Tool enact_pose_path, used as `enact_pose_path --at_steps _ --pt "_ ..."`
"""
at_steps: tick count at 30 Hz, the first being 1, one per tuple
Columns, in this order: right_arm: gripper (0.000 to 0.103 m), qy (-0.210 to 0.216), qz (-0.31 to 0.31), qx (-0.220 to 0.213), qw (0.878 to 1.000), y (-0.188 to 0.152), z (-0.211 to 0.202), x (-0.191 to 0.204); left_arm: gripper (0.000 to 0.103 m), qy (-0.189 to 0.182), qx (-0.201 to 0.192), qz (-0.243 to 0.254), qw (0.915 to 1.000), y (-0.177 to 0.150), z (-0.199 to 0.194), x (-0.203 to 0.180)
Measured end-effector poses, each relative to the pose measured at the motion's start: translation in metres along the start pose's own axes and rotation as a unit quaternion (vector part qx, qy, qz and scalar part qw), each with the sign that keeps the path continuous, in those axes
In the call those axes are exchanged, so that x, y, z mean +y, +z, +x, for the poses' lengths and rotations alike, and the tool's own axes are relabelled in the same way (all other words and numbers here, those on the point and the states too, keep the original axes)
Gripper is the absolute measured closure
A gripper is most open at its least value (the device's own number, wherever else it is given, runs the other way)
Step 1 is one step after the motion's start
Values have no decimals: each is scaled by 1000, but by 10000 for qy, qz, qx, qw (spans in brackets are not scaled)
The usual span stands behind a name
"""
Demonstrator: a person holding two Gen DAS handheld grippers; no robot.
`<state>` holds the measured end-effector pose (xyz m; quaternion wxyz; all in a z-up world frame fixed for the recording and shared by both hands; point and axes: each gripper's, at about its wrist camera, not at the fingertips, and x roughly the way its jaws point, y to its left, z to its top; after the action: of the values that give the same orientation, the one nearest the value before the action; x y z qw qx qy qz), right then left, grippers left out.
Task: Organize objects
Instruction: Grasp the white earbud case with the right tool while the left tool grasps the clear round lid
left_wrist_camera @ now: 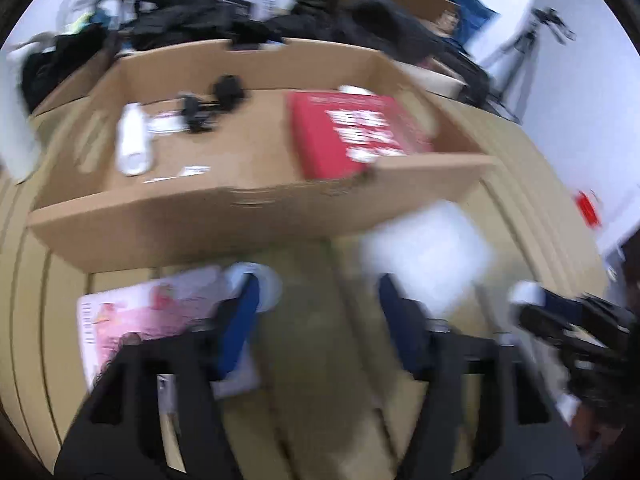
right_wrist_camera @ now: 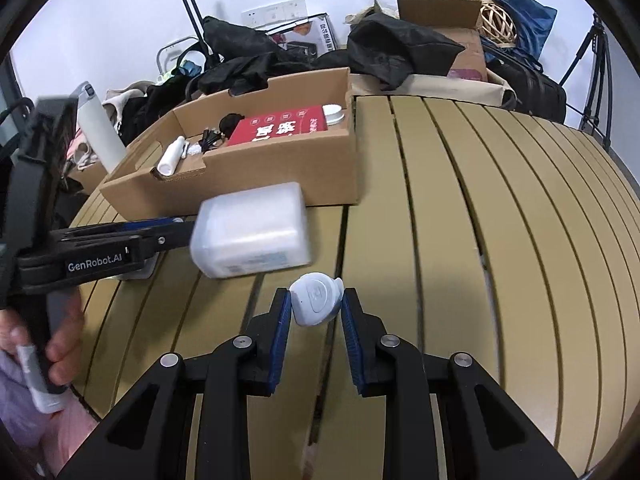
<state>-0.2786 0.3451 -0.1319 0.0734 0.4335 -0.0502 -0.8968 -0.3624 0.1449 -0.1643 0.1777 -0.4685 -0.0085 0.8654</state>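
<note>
1. Left wrist view, blurred: left gripper (left_wrist_camera: pixel 316 320) spread wide, holding nothing; white plastic box (left_wrist_camera: pixel 426 252) just ahead, off its right finger; probably light, stiff, slick; best grasped across short sides.
2. Right wrist view: right gripper (right_wrist_camera: pixel 316 312) clamped on small white case (right_wrist_camera: pixel 316 299), pinched between the fingertips; smooth, likely slippery; cardboard box (right_wrist_camera: pixel 256 168) farther ahead-left.

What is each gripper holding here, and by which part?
The right gripper clamps a small round white case by its two sides. The left gripper is open and holds nothing; the white box is not between its fingers.

Left wrist view motion-blurred, white box (left_wrist_camera: pixel 426 254) smeared, red box (left_wrist_camera: pixel 352 132) lettering unreadable
</note>
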Motion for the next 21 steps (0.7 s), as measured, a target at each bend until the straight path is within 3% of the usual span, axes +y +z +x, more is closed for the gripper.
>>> enact_pose_path --at_steps 3,6,11,15,21 --pt "75 51 49 -53 10000 1 -3 -3 50 50 153 80 9998 -5 8 8" --pt "75 125 103 -81 9998 1 -2 -5 77 192 133 279 9993 -5 8 5" --pt "75 193 117 -7 9997 -1 5 0 78 390 257 419 9980 1 14 -2" --pt "75 200 44 -91 9997 -3 -5 3 78 57 295 137 9995 -9 1 5" --pt "75 314 -65 -140 9994 -5 -35 11 78 -280 85 -391 9988 -38 -79 7"
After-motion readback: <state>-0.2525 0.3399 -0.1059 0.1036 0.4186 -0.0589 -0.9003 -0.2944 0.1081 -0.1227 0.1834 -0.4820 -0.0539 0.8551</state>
